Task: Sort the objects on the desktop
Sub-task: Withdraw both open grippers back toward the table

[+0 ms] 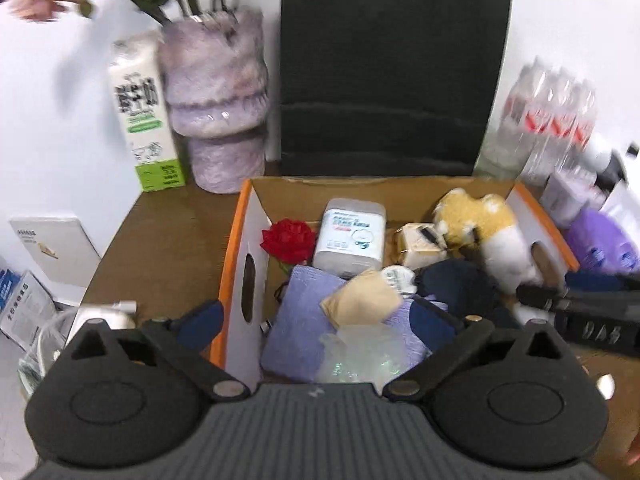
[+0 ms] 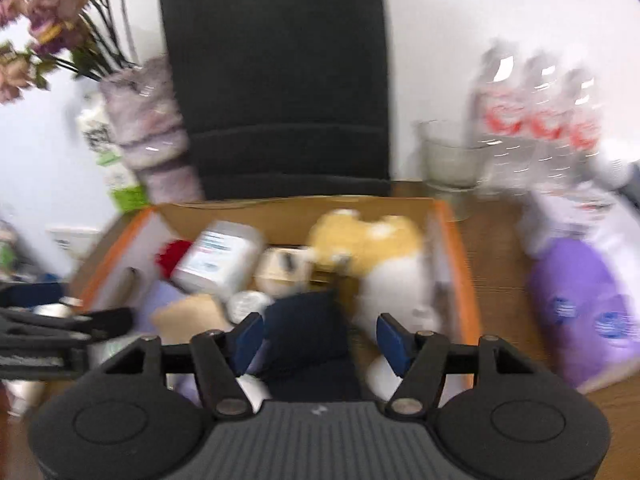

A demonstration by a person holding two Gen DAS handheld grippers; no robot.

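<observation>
The left gripper (image 1: 316, 318) is closest to us, and its blue fingers (image 1: 202, 320) are spread wide with nothing between them. It hangs over the near end of a cardboard box (image 1: 244, 248) with orange edges. The right gripper (image 2: 320, 340) is wide apart too and holds nothing. It sits over a dark blue cloth (image 2: 308, 332) inside the same box.

Just past the left gripper lie a purple cloth (image 1: 300, 320), a tan pouch (image 1: 360, 298) on top of it, and some crinkly clear plastic (image 1: 360, 354). A little farther in are a red rose (image 1: 288, 238), a white pack of wipes (image 1: 350, 240), and a fluffy yellow and white plush toy (image 1: 492, 236) by the right wall.

The box sits on a brown table (image 1: 168, 236). Behind it stand a milk carton (image 1: 146, 116), a fuzzy purple vase (image 1: 218, 100) with flowers, a black chair back (image 1: 388, 68), and a pack of water bottles (image 1: 548, 116). A purple bag (image 2: 580, 308) lies to the right of the box.
</observation>
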